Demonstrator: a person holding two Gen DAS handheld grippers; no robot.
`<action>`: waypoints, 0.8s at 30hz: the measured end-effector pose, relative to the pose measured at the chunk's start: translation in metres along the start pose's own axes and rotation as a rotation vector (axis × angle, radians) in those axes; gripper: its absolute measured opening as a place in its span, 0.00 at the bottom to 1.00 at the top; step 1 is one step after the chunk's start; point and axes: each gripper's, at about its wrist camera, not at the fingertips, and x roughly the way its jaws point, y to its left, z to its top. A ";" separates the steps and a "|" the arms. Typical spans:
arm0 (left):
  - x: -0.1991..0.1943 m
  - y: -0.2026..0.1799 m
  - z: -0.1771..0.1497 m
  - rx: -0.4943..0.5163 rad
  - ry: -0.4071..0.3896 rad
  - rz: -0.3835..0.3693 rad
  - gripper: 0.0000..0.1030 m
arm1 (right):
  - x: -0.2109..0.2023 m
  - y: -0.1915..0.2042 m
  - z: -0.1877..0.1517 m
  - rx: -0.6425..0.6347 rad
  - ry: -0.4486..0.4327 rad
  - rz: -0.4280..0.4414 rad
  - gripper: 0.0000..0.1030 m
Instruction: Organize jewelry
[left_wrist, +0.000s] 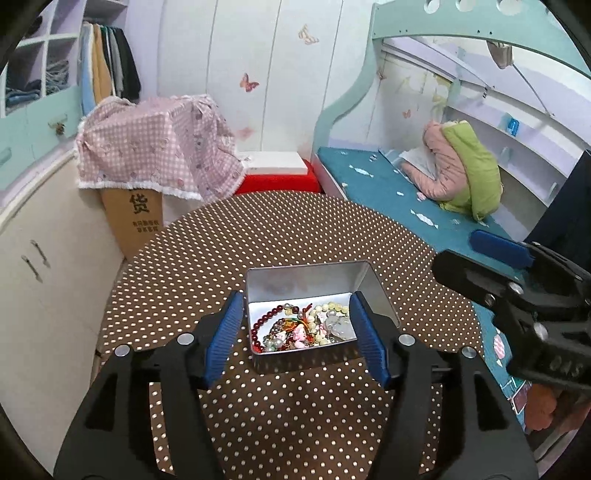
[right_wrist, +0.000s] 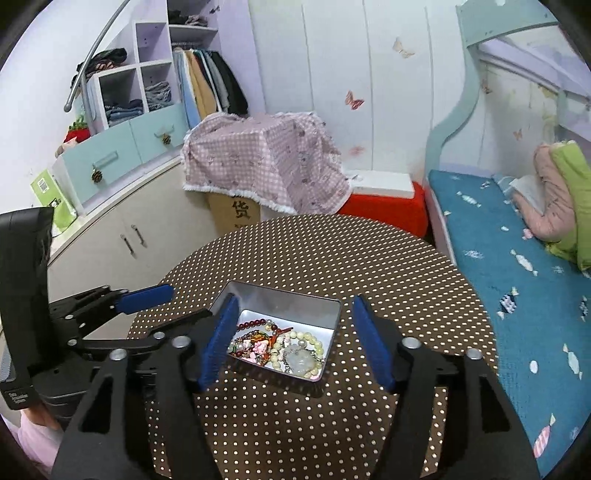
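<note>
Now both grippers hover wide open and empty: left gripper (left_wrist: 295, 332), right gripper (right_wrist: 293, 338). All the jewelry (right_wrist: 277, 347) sits heaped in the open tin (left_wrist: 306, 280) mid-tabletop (right_wrist: 369, 258), which fits sorting just finishing or unpacking about to start.

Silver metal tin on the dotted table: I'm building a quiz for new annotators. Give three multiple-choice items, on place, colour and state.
1. Where does the jewelry lie? A in the silver rectangular metal tin B on the bed C on the cloth
2. The tongs' pads are: A red B blue C green
3. The tin is: A lidded B tipped over C open

A: beads sit inside the tin walls.
B: both left tongs and right tongs have blue pads.
C: no lid covers it; contents show.
</note>
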 end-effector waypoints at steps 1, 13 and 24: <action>-0.008 -0.001 0.000 -0.002 -0.015 0.009 0.62 | -0.005 0.003 0.000 -0.008 -0.016 -0.016 0.75; -0.091 -0.020 -0.005 0.028 -0.176 0.092 0.64 | -0.076 0.023 -0.003 -0.081 -0.189 -0.123 0.93; -0.107 -0.028 -0.008 0.043 -0.191 0.088 0.64 | -0.082 0.027 -0.011 -0.083 -0.206 -0.136 0.93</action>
